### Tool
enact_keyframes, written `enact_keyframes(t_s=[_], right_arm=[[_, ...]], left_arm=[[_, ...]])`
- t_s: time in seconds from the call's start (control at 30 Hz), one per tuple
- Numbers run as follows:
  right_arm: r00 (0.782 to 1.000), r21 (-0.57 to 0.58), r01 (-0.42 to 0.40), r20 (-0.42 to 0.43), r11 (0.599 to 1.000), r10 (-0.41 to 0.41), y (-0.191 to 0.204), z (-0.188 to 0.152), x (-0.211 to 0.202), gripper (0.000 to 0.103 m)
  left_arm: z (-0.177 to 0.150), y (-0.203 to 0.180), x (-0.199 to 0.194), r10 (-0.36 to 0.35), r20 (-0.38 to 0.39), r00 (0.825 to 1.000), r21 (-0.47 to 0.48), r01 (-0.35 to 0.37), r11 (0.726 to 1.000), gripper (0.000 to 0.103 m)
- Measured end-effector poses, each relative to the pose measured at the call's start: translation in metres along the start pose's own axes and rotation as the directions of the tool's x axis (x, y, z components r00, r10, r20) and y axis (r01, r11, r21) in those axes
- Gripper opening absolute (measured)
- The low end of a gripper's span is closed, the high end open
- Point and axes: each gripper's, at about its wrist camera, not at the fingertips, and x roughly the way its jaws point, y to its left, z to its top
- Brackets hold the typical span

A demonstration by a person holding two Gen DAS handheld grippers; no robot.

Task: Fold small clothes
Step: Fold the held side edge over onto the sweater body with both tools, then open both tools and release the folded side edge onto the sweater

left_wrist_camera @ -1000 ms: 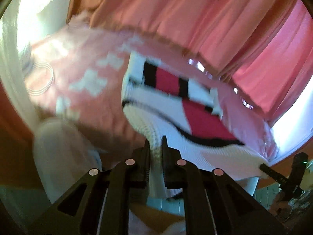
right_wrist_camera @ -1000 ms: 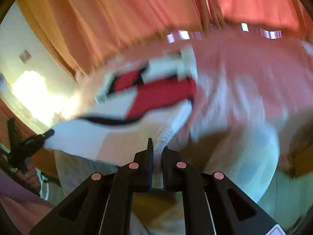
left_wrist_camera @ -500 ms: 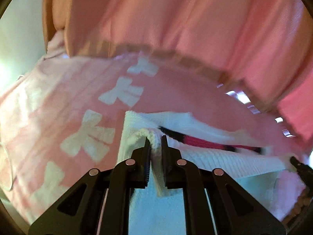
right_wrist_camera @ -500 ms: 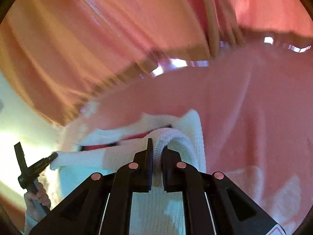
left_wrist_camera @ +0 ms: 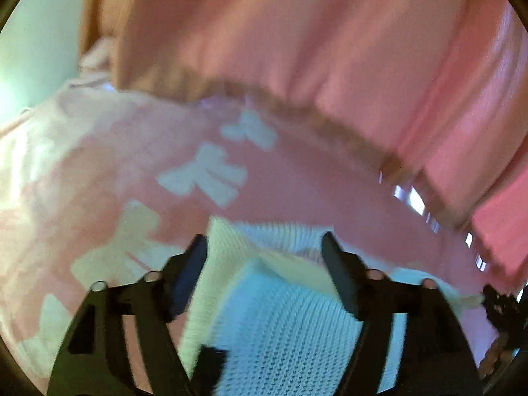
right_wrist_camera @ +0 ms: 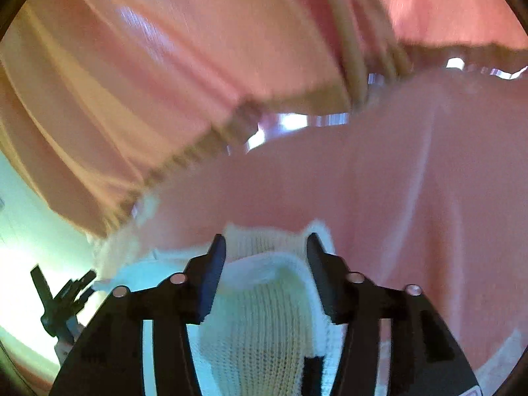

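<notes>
Between our two grippers the white knit garment (left_wrist_camera: pixel 283 330) lies crosswise on the pink bedspread (left_wrist_camera: pixel 297 191), left gripper (left_wrist_camera: pixel 264 247) and right gripper (right_wrist_camera: pixel 265 247) both opening, pads off each folded corner.

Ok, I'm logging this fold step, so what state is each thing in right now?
Sweater: white knit, folded over, lying on the pink sheet.
Left claw: opening, sweater between its fingers.
Right claw: opening, sweater edge between its fingers.
Curtain: drawn.
</notes>
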Motion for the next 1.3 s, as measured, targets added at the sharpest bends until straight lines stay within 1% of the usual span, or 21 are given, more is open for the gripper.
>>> enact_keyframes(t_s=[0.07, 0.13, 0.23, 0.3, 0.33, 0.43, 0.5, 0.53, 0.57, 0.63, 0.7, 0.73, 0.8, 0.83, 0.87, 0.93, 1.0, 1.07, 1.17, 1.27, 1.3], right_arm=[[1.000, -0.032, 0.013, -0.004, 0.999, -0.013, 0.002, -0.003, -0.007, 0.048], [0.994, -0.096, 0.079, -0.073, 0.992, -0.087, 0.006, -0.013, 0.001, 0.047], [0.980, -0.164, 0.125, -0.135, 0.979, -0.148, 0.014, -0.018, 0.028, 0.048], [0.975, -0.206, 0.139, -0.143, 0.969, -0.171, 0.022, -0.014, 0.044, 0.049], [0.973, -0.233, 0.137, -0.152, 0.963, -0.175, 0.027, -0.013, 0.054, 0.054], [0.958, -0.275, 0.160, -0.190, 0.948, -0.216, 0.028, -0.019, 0.078, 0.056], [0.950, -0.298, 0.159, -0.213, 0.941, -0.228, 0.026, -0.025, 0.088, 0.051], [0.951, -0.315, 0.161, -0.204, 0.935, -0.233, 0.027, -0.026, 0.091, 0.024], [0.952, -0.319, 0.154, -0.206, 0.935, -0.227, 0.028, -0.025, 0.092, 0.005], [0.968, -0.271, 0.124, -0.179, 0.954, -0.177, 0.028, -0.016, 0.085, 0.007], [0.988, -0.238, 0.090, -0.103, 0.967, -0.118, 0.030, -0.003, 0.063, 0.007], [0.990, -0.229, 0.096, -0.082, 0.969, -0.117, 0.028, 0.000, 0.059, 0.007], [0.981, -0.210, 0.137, -0.109, 0.968, -0.163, 0.013, 0.000, 0.070, 0.006], [0.961, -0.202, 0.174, -0.179, 0.964, -0.211, 0.000, -0.006, 0.088, 0.006], [0.949, -0.198, 0.188, -0.217, 0.962, -0.230, -0.007, -0.012, 0.098, 0.006], [0.952, -0.237, 0.198, -0.185, 0.951, -0.244, 0.004, -0.011, 0.093, 0.006], [0.968, -0.226, 0.173, -0.140, 0.959, -0.208, 0.010, -0.007, 0.081, 0.006], [0.948, -0.188, 0.209, -0.200, 0.960, -0.246, -0.009, -0.011, 0.096, 0.006], [0.953, -0.192, 0.198, -0.193, 0.961, -0.234, -0.005, -0.009, 0.092, 0.006], [0.974, -0.162, 0.152, -0.144, 0.975, -0.176, 0.011, -0.002, 0.069, 0.010], [0.983, -0.189, 0.142, -0.092, 0.972, -0.161, 0.025, 0.001, 0.056, 0.015]], left_arm=[[0.002, 0.009, -0.018, -0.060, 0.011, 0.998, -0.009, 0.060, 0.998, 0.073], [0.000, 0.010, -0.017, -0.075, -0.024, 0.997, 0.008, 0.075, 0.997, 0.076], [-0.006, -0.003, 0.008, -0.044, -0.088, 0.995, 0.070, 0.051, 0.996, 0.078], [-0.007, -0.014, 0.029, -0.045, -0.124, 0.991, 0.089, 0.056, 0.994, 0.078], [-0.007, -0.021, 0.043, -0.048, -0.144, 0.988, 0.109, 0.064, 0.992, 0.078], [-0.017, -0.029, 0.070, 0.006, -0.194, 0.981, 0.173, 0.028, 0.984, 0.074], [-0.025, -0.027, 0.084, 0.028, -0.239, 0.971, 0.181, 0.016, 0.983, 0.052], [-0.027, -0.026, 0.086, 0.042, -0.242, 0.969, 0.190, 0.004, 0.982, 0.035], [-0.025, -0.025, 0.084, 0.040, -0.231, 0.972, 0.191, 0.005, 0.982, 0.005], [-0.017, -0.022, 0.075, 0.014, -0.217, 0.976, 0.152, 0.020, 0.988, 0.006], [-0.010, -0.020, 0.065, 0.039, -0.181, 0.983, 0.152, -0.011, 0.988, 0.006], [-0.008, -0.017, 0.065, 0.062, -0.183, 0.981, 0.156, -0.033, 0.987, 0.006], [-0.010, -0.007, 0.077, 0.106, -0.224, 0.969, 0.144, -0.075, 0.987, 0.006], [-0.014, 0.000, 0.086, 0.108, -0.255, 0.961, 0.118, -0.080, 0.990, 0.006], [-0.016, 0.001, 0.087, 0.109, -0.250, 0.962, 0.121, -0.081, 0.989, 0.007], [-0.014, -0.007, 0.081, 0.122, -0.225, 0.967, 0.158, -0.087, 0.984, 0.006], [-0.013, -0.006, 0.079, 0.115, -0.225, 0.967, 0.150, -0.082, 0.985, 0.007], [-0.015, 0.001, 0.085, 0.105, -0.250, 0.962, 0.122, -0.077, 0.990, 0.007], [-0.015, -0.005, 0.085, 0.127, -0.237, 0.963, 0.158, -0.091, 0.983, 0.007], [-0.008, -0.017, 0.066, 0.091, -0.197, 0.976, 0.159, -0.060, 0.985, 0.010], [-0.004, -0.023, 0.057, 0.062, -0.176, 0.982, 0.156, -0.034, 0.987, 0.010]])
